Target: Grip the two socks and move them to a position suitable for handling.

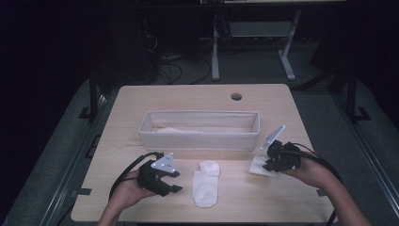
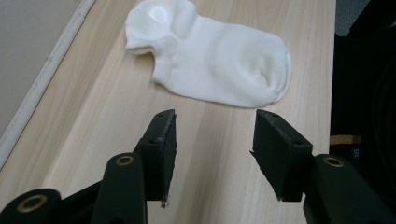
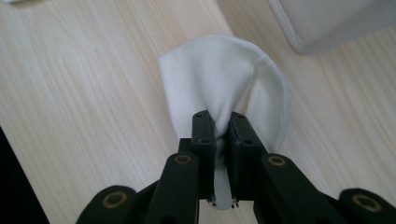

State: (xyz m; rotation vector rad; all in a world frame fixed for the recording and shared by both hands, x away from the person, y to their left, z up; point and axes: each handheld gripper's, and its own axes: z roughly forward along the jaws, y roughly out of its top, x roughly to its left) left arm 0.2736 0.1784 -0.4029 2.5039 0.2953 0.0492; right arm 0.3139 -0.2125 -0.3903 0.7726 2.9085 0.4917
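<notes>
Right claw (image 3: 219, 122) pinches folded white cotton sock (image 3: 219, 79), lower right of desk (image 1: 141, 99), probably partly lifted. Left claw (image 2: 215, 144) half open, empty, near flat white ankle sock (image 2: 215, 60), centre-bottom.

Found no readable text, label, brand or number on the pale wooden table (image 1: 141, 101), on the flat white ankle sock (image 2: 219, 60) or on the long white fabric bin (image 1: 200, 136). Noticed only a small tan tag with tiny marks in the dark area at the right edge of the left gripper view, too small and dim to read.
</notes>
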